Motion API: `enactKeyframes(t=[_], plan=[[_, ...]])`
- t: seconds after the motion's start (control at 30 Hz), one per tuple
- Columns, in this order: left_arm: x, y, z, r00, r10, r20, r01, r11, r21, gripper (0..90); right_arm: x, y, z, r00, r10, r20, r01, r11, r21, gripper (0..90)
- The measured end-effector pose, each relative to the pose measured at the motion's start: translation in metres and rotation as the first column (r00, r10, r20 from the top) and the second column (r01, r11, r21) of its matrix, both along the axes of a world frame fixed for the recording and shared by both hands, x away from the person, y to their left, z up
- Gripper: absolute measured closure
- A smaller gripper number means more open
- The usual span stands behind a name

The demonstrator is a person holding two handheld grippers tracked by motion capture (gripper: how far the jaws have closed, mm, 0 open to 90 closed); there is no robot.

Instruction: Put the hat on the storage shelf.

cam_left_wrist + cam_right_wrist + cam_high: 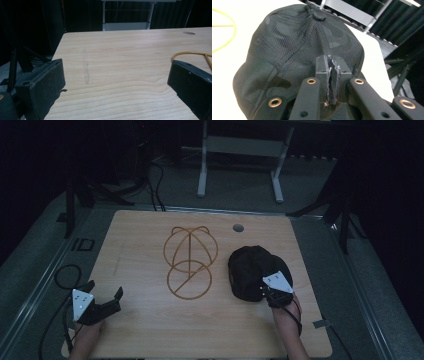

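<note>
A black mesh cap [248, 268] lies on the right side of the wooden table [150, 330], crown up. My right gripper [266, 289] sits at the cap's near edge. In the right gripper view its jaws are pressed together [331, 65] against the cap [287, 47], apparently pinching its rim. A gold wire outline of a cap [190, 262] lies flat at the table's middle, and its edge [192, 53] reaches into the left gripper view. My left gripper [105, 290] rests at the table's near left corner, open [115, 82] over bare wood.
A round cable hole [238, 227] is near the table's far edge. A metal stand [240, 150] is on the floor behind the table. Dark tripod legs [345, 220] flank the table, and a black cable loop [67, 275] lies off its left edge.
</note>
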State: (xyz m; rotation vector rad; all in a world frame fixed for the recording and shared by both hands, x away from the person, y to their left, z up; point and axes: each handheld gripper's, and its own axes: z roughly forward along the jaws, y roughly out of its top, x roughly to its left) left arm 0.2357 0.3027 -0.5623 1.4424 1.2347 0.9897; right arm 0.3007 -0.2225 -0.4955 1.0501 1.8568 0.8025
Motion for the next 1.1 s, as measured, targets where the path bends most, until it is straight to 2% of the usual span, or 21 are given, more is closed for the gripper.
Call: enactKeyframes(t=[0.03, 0.07, 0.1, 0.2, 0.3, 0.33, 0.37, 0.4, 0.47, 0.53, 0.57, 0.6, 0.63, 0.67, 0.77, 0.8, 0.93, 1.0, 1.1], plan=[[0.000, 0.000, 0.000, 1.0000, 0.000, 0.000, 0.000, 1.0000, 0.000, 1.7, 0.000, 0.000, 0.000, 1.0000, 0.000, 0.000, 0.000, 1.000, 0.000, 84.2], [0.000, 0.000, 0.000, 1.0000, 0.000, 0.001, 0.000, 1.0000, -0.002, 1.7, -0.004, -0.005, 0.000, 0.9986, 0.052, -0.002, -0.052, 0.999, 0.008, 84.7], [0.000, 0.000, 0.000, 1.0000, 0.000, 0.001, 0.000, 1.0000, -0.002, 1.8, -0.004, -0.005, 0.000, 0.9986, 0.052, -0.002, -0.052, 0.999, 0.008, 84.7], [0.000, 0.000, 0.000, 1.0000, 0.000, 0.001, 0.000, 1.0000, 0.000, 1.8, -0.015, -0.016, 0.000, 0.9905, 0.138, 0.005, -0.138, 0.990, 0.014, 84.7], [0.000, 0.000, 0.000, 1.0000, 0.001, 0.000, -0.001, 1.0000, 0.000, 1.7, -0.022, -0.024, 0.000, 0.9892, 0.146, 0.009, -0.146, 0.989, 0.021, 82.7], [0.000, 0.000, 0.000, 1.0000, 0.003, 0.002, -0.003, 1.0000, 0.001, 1.7, -0.027, -0.031, 0.001, 0.9902, 0.140, -0.003, -0.139, 0.989, 0.051, 73.9], [0.000, 0.000, 0.000, 1.0000, 0.003, 0.002, -0.003, 1.0000, 0.001, 1.7, -0.027, -0.031, 0.001, 0.9902, 0.140, -0.003, -0.139, 0.989, 0.051, 73.9], [0.000, 0.000, 0.000, 1.0000, 0.004, 0.003, -0.004, 1.0000, 0.002, 1.8, -0.030, -0.038, 0.003, 0.9919, 0.124, -0.024, -0.122, 0.988, 0.094, 43.7], [0.000, 0.000, 0.000, 1.0000, 0.003, 0.001, -0.003, 1.0000, 0.002, 1.7, -0.031, -0.043, 0.003, 0.9942, 0.101, -0.037, -0.096, 0.988, 0.117, 35.5], [0.000, 0.000, 0.000, 1.0000, 0.003, 0.000, -0.003, 1.0000, 0.000, 1.7, -0.028, -0.048, -0.001, 0.9913, 0.115, -0.064, -0.102, 0.979, 0.175, 25.4], [0.000, 0.000, 0.000, 1.0000, 0.003, 0.000, -0.003, 1.0000, 0.000, 1.7, -0.027, -0.048, -0.003, 0.9911, 0.113, -0.071, -0.099, 0.980, 0.175, 23.8], [0.000, 0.000, 0.000, 1.0000, 0.003, -0.001, -0.003, 1.0000, 0.000, 1.7, -0.023, -0.048, -0.007, 0.9876, 0.123, -0.098, -0.101, 0.975, 0.198, 17.9], [0.000, 0.000, 0.000, 1.0000, 0.003, -0.001, -0.003, 1.0000, 0.000, 1.7, -0.023, -0.048, -0.007, 0.9876, 0.123, -0.098, -0.101, 0.975, 0.198, 17.9], [0.000, 0.000, 0.000, 1.0000, 0.003, -0.001, -0.003, 1.0000, 0.001, 1.7, -0.014, -0.048, -0.014, 0.9832, 0.116, -0.141, -0.081, 0.969, 0.234, 17.0], [0.000, 0.000, 0.000, 1.0000, 0.002, -0.001, -0.002, 1.0000, 0.000, 1.8, -0.008, -0.047, -0.019, 0.9832, 0.096, -0.155, -0.056, 0.968, 0.243, 18.0], [0.000, 0.000, 0.000, 1.0000, 0.002, -0.001, -0.002, 1.0000, 0.000, 1.7, -0.002, -0.046, -0.022, 0.9813, 0.084, -0.173, -0.040, 0.970, 0.241, 28.0], [0.000, 0.000, 0.000, 1.0000, 0.003, -0.001, -0.003, 1.0000, 0.000, 1.7, -0.001, -0.046, -0.021, 0.9864, 0.065, -0.151, -0.026, 0.969, 0.247, 52.1], [0.000, 0.000, 0.000, 1.0000, 0.003, -0.002, -0.003, 1.0000, 0.000, 1.7, -0.002, -0.045, -0.019, 0.9908, 0.059, -0.122, -0.028, 0.970, 0.242, 63.1], [0.000, 0.000, 0.000, 1.0000, 0.004, -0.002, -0.004, 1.0000, 0.000, 1.7, -0.002, -0.041, -0.016, 0.9936, 0.054, -0.100, -0.032, 0.976, 0.214, 74.9]])
